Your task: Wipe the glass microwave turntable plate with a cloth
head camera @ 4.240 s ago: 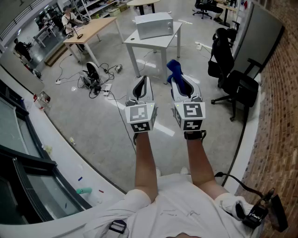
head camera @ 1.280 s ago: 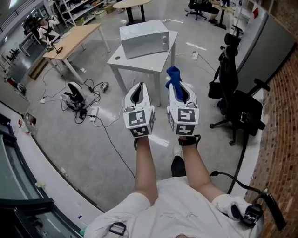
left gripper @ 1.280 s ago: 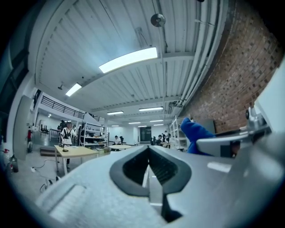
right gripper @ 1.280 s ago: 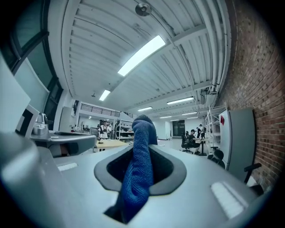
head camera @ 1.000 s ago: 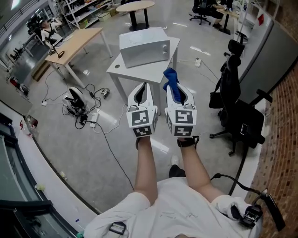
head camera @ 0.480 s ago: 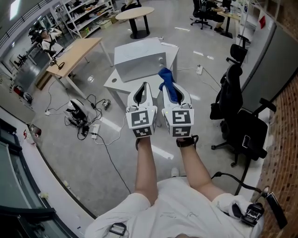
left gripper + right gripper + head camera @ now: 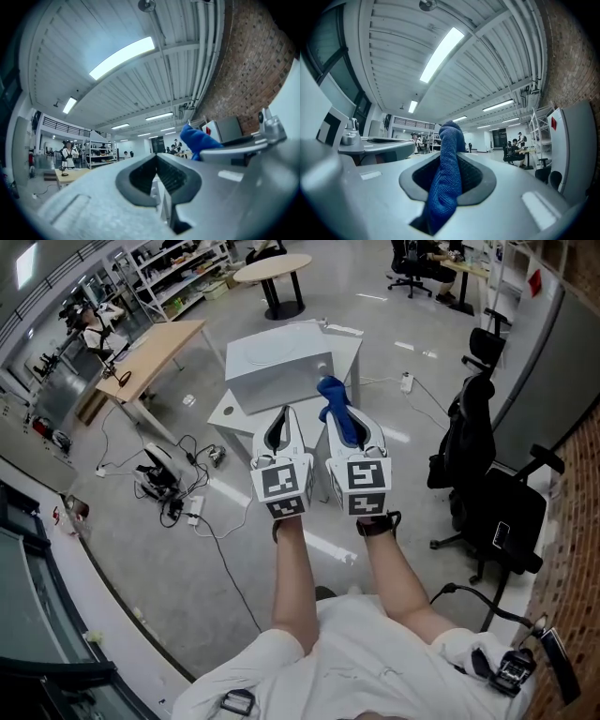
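Approach step, by my read: both grippers are held out in front with the microwave (image 7: 277, 362) at 12 o'clock, sitting on a white table (image 7: 225, 414). The right gripper (image 7: 349, 423) is clamped tight on the blue cloth (image 7: 446, 174), one end poking up past the tips and the tail hanging out at the back. The left gripper (image 7: 156, 156) has its jaws pressed together with nothing between them. The glass turntable plate is not visible. It is likely inside the microwave, but the interior is unseen and I can't tell whether the door is open. To do this well, keep enough cloth sticking out to wipe, use the free left gripper for the door and to steady the plate, and come in square to the front. An office chair (image 7: 492, 521) is at 3 o'clock, off the path.
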